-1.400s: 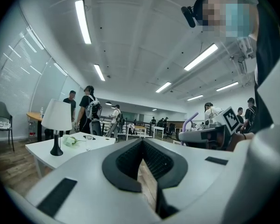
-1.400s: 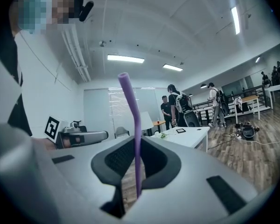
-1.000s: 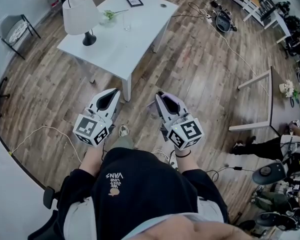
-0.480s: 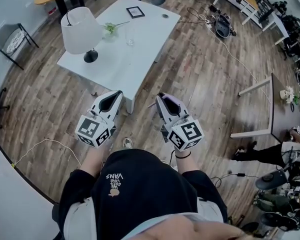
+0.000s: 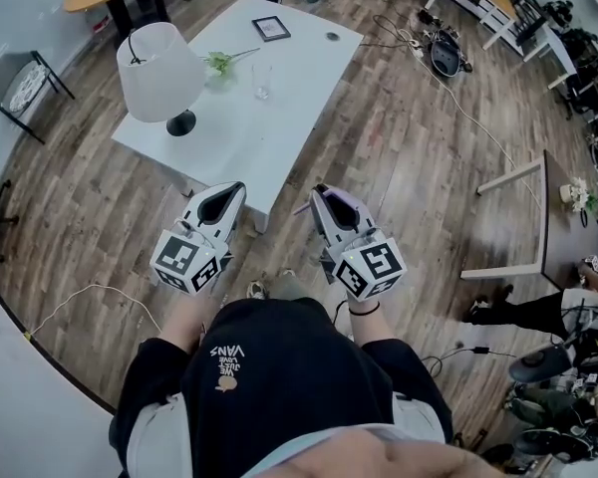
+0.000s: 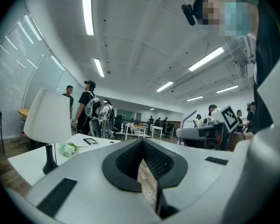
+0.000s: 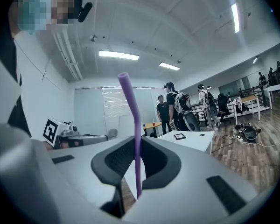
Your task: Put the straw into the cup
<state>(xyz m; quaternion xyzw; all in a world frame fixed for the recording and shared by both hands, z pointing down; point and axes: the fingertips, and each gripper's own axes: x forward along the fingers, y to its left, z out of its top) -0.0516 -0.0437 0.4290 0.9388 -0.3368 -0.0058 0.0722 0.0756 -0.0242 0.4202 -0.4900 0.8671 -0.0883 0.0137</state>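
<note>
A purple straw [image 7: 134, 125] stands upright between the jaws of my right gripper [image 7: 136, 146], which is shut on it. From above, the right gripper [image 5: 324, 199] and left gripper [image 5: 222, 199] are held side by side at waist height, pointing level toward the white table [image 5: 279, 118]. The clear cup [image 5: 262, 81] stands near the table's middle, well ahead of both grippers. The left gripper [image 6: 143, 146] has its jaws drawn together with nothing in them; only wooden floor shows through the slit.
A white lamp [image 5: 157, 60] stands on the table's left part, with a small flower sprig [image 5: 219, 61] by the cup and a picture frame [image 5: 270, 29] at the far end. Cables cross the wooden floor; people stand behind the table.
The table, lamp and cup have slid closer in the head view as both grippers are carried forward together. The straw stays gripped the same way.
</note>
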